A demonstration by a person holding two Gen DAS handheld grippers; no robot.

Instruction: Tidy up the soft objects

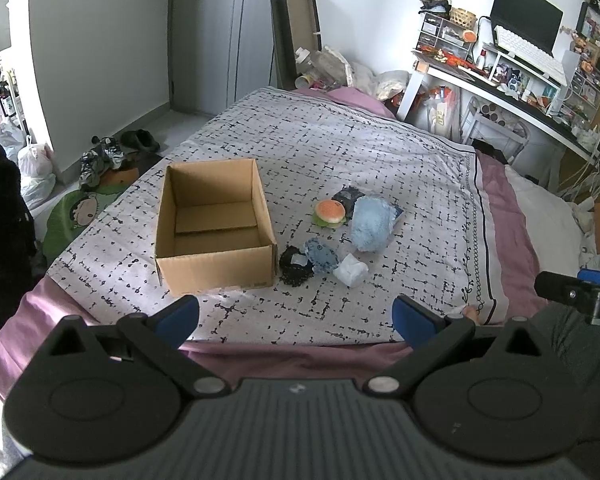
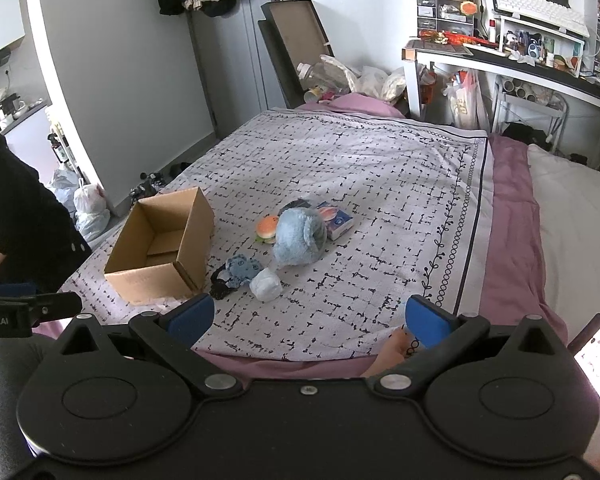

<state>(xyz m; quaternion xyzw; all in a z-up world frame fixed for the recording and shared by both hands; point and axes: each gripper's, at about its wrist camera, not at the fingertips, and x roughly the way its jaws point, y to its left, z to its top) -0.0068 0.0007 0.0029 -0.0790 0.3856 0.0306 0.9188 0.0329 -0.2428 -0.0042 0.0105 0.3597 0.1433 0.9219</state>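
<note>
Since the blue plush (image 1: 370, 222) mid-bed looks light and squashy, I'd pinch its fluffy bulk; burger toy (image 1: 330, 212) touches it, cardboard box (image 1: 216, 220) sits empty toward the left edge. Left gripper (image 1: 296, 320) and right gripper (image 2: 308, 320) both spread, holding nothing.

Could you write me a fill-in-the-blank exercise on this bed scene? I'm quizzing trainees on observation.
1. The cardboard box holds ____ soft objects.
2. The burger toy has an ____ bun.
3. Both the left gripper and right gripper are ____.
4. The fluffy blue plush lies ____ the box.

Missing words: no; orange; open; outside
</note>
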